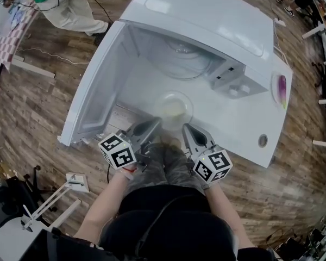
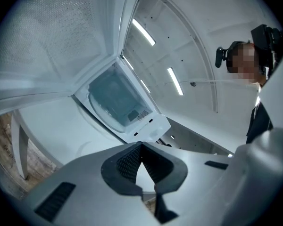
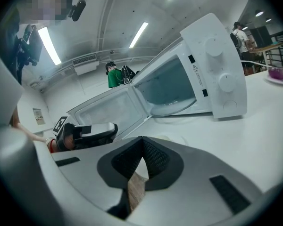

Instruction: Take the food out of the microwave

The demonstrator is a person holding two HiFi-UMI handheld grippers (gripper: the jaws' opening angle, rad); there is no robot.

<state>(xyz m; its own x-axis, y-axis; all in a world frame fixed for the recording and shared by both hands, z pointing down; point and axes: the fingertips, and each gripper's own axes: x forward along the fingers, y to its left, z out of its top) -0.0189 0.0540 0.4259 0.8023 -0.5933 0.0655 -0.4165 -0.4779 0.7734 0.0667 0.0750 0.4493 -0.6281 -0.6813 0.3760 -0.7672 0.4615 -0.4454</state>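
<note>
Left gripper (image 1: 152, 125) and right gripper (image 1: 190, 132) side by side, jaws closed, empty.
Clear bowl (image 1: 174, 106), yellowish food inside, just ahead of both tips.

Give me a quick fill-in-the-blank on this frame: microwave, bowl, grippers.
1. The door of the microwave stands ____.
2. Inside or outside? The clear bowl sits ____ the microwave, on the white table.
3. The left gripper and the right gripper both have their jaws ____, with nothing between them.
4. The plate beside the microwave holds something ____ in colour.

Missing words: open; outside; shut; purple.
</note>
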